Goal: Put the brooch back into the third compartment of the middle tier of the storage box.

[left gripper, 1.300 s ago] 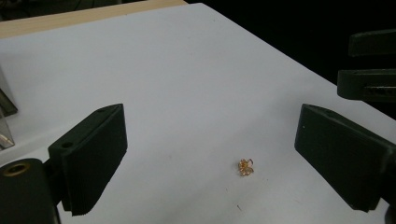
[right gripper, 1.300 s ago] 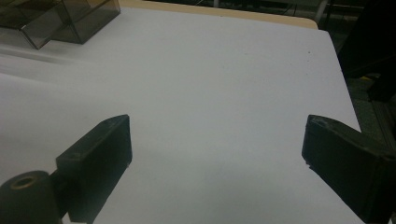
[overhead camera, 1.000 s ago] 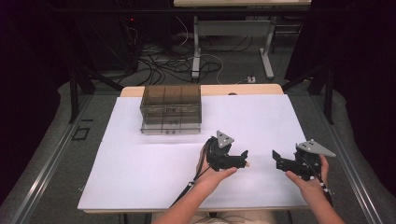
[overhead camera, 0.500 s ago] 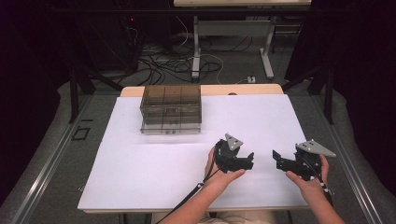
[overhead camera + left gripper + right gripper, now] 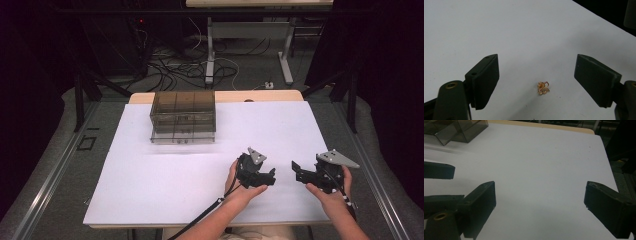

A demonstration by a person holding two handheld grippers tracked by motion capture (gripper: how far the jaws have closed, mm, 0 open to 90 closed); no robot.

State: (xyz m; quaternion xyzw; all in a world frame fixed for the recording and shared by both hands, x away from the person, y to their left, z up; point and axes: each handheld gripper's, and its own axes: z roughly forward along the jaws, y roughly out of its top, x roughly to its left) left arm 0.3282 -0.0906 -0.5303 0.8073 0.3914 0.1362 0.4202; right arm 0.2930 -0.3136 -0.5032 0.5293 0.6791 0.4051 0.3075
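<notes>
A tiny gold butterfly-shaped clasp (image 5: 543, 87) lies on the white table sheet (image 5: 524, 30). In the left gripper view my left gripper (image 5: 537, 68) hangs over it, jaws wide apart, the clasp between them and untouched by either pad. Those jaws have just been closing a little. In the high view the left gripper (image 5: 271, 178) is low at the front of the table and points right. The right gripper (image 5: 296, 170) faces it from a short way off. In the right gripper view the right gripper (image 5: 539, 195) is open with bare sheet between its jaws.
A smoky clear drawer box (image 5: 183, 116) stands at the back left of the sheet, and its corner is in the right gripper view (image 5: 456, 128). The sheet's right edge (image 5: 330, 150) runs close to the right hand. Cables and table legs lie on the floor beyond.
My left gripper has slid right and sunk toward the sheet, and now sits closer to the right gripper. The right gripper has stayed where it was.
</notes>
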